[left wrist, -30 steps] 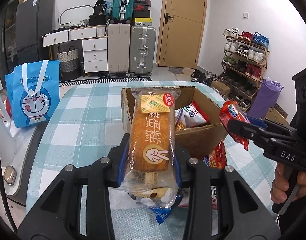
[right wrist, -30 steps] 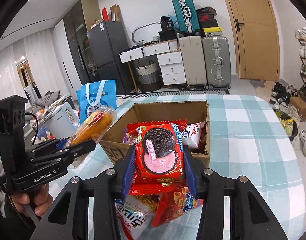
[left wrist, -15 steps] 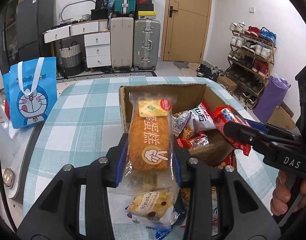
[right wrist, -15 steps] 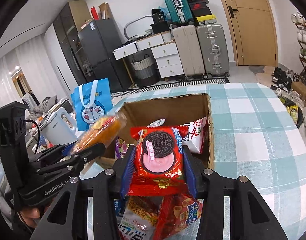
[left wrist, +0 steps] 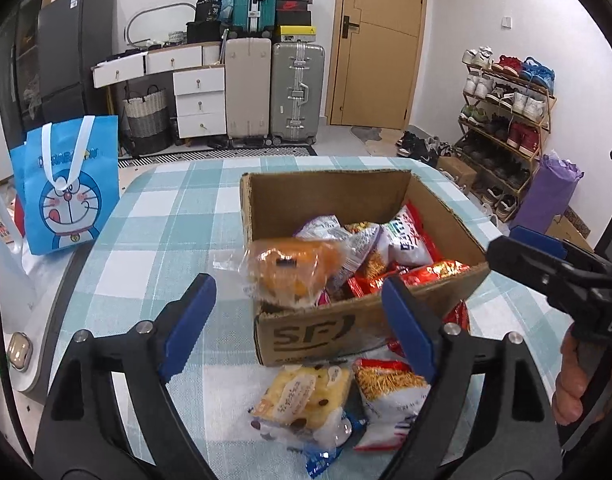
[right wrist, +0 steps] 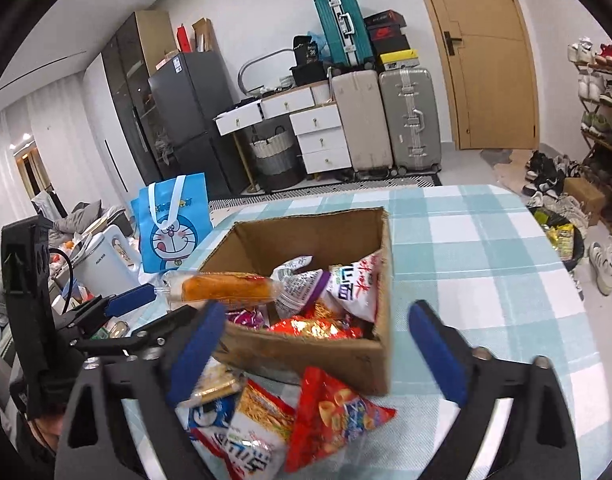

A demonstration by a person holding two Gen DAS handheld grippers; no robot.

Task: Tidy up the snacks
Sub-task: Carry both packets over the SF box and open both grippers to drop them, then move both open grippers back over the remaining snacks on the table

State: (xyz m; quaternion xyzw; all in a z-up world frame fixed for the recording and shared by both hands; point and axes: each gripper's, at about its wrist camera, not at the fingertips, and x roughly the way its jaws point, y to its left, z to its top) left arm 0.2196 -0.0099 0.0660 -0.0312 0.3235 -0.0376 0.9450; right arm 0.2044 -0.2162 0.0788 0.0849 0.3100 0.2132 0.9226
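An open cardboard box with several snack packs in it stands on the checked table. My left gripper hovers just before the box's near left corner. Its jaws are opening and no pad touches anything. The orange cake pack hangs loose beyond the fingertips, over the box's rim. My right gripper is over the box's near wall; its jaws are opening too, with nothing between them. A shiny red pack lies on top of the snacks inside.
In front of the box lie a raisin bread pack, a noodle snack pack and a red chips pack. A blue cartoon bag and a white kettle stand at the table's left edge.
Both grippers went from shut to open. The cake pack left my left jaws and tipped onto the box's rim. The red cookie pack left my right jaws and dropped into the box.
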